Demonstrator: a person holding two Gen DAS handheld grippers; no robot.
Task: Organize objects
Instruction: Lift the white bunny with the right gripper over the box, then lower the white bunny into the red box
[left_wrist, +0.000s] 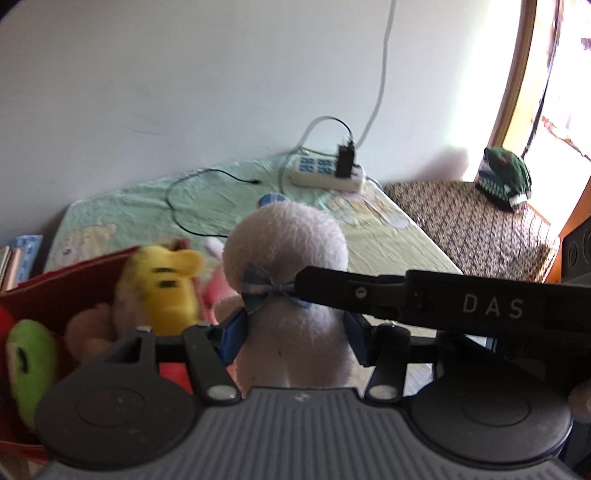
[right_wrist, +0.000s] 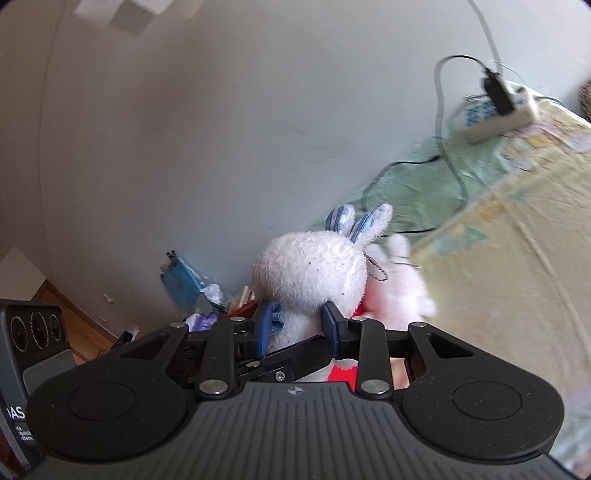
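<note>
A white plush rabbit (left_wrist: 288, 243) with a blue checked bow (left_wrist: 260, 291) and blue-lined ears (right_wrist: 369, 219) is held above the bed between both grippers. My left gripper (left_wrist: 293, 339) is shut on its body, blue pads pressing each side. My right gripper (right_wrist: 297, 325) is shut on its neck just under the head. In the left wrist view one black finger (left_wrist: 332, 291) of the right gripper reaches the bow. A red fabric bin (left_wrist: 55, 291) at the left holds a yellow plush (left_wrist: 162, 288), a green plush (left_wrist: 29, 362) and a pink plush (left_wrist: 216, 284).
A pale green patterned bed sheet (left_wrist: 388, 243) lies below, with a white power strip (left_wrist: 325, 173), a black charger (left_wrist: 345, 158) and a black cable (left_wrist: 192, 184) on it. A leopard-print cushion (left_wrist: 461, 229) carries a green hat (left_wrist: 506, 177). Books (left_wrist: 22, 258) stand at the far left.
</note>
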